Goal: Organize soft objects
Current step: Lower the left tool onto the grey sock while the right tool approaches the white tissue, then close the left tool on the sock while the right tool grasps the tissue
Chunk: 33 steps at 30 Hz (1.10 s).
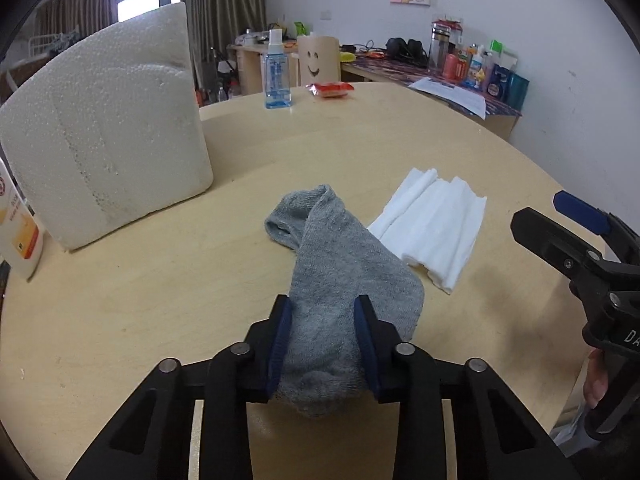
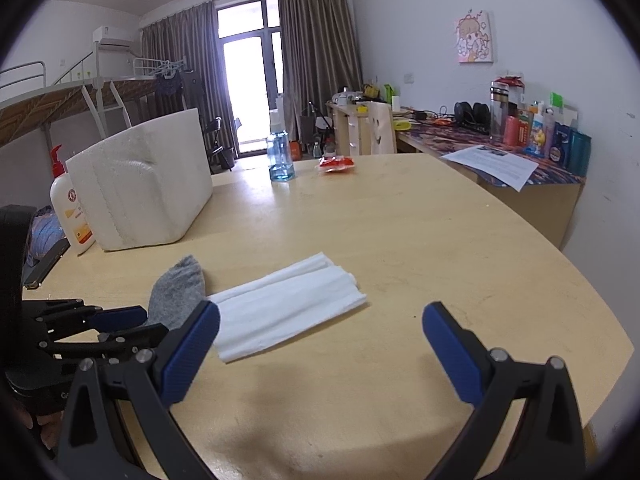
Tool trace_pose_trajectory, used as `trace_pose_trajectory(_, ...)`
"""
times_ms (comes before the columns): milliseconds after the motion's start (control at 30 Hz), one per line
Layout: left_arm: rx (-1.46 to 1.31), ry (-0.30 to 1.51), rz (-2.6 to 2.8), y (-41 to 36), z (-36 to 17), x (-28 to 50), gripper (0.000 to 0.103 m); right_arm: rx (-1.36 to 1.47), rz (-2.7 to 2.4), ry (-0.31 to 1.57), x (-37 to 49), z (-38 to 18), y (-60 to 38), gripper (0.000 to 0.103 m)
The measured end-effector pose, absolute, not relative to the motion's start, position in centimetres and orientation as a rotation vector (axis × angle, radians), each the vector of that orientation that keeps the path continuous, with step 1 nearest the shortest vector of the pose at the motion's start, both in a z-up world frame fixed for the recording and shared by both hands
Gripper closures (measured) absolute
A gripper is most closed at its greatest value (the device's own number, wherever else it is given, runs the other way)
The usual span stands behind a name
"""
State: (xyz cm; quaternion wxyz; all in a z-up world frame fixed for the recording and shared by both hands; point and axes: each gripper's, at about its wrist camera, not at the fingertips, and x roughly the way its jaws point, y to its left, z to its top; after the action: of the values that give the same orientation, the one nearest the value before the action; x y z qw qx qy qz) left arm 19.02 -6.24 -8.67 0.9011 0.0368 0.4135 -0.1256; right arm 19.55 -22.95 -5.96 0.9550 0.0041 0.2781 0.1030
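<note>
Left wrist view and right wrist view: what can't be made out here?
- Sock: its toe end is hidden between the left gripper's pads in the left wrist view; in the right wrist view the grippers cover most of it.
- Lotion bottle: cut off by the left edge in the left wrist view; label too small to read.
- Foam box: its inside is hidden by its own walls in both views.

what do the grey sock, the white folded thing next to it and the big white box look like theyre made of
Grey sock: knitted fabric, probably a cotton blend, matte and fuzzy, with a heathered weave showing.
White folded cloth: soft, thin, matte, with lengthwise pleats; could be a towel or thick tissue.
Big white box: looks like expanded foam, its surface pebbled with tiny beads, with rounded corners.
</note>
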Motion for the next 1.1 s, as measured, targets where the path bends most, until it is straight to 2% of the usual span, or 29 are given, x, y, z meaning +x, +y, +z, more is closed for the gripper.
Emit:
trace_pose_trajectory(100,0.084,0.854,-0.278,-6.5,-8.6,18.9,0.083,0.004,0.213,0.570,19.7,-6.0,-22.7,0.000)
trace_pose_trajectory(267,0.028,0.866,-0.347,-6.1,-8.6,19.1,0.092,-0.008,0.209,0.587,19.9,-5.9,-22.4,0.000)
trace_pose_trajectory(533,0.038,0.684,-0.348,-4.7,-6.0,16.1,0.093,-0.041,0.183,0.628,20.2,-5.9,-21.1,0.000)
trace_pose_trajectory(1100,0.014,0.687,-0.321,-1.6,-6.7,14.8,0.093,-0.131,0.131,0.759,22.9,-7.4,-17.9,0.001)
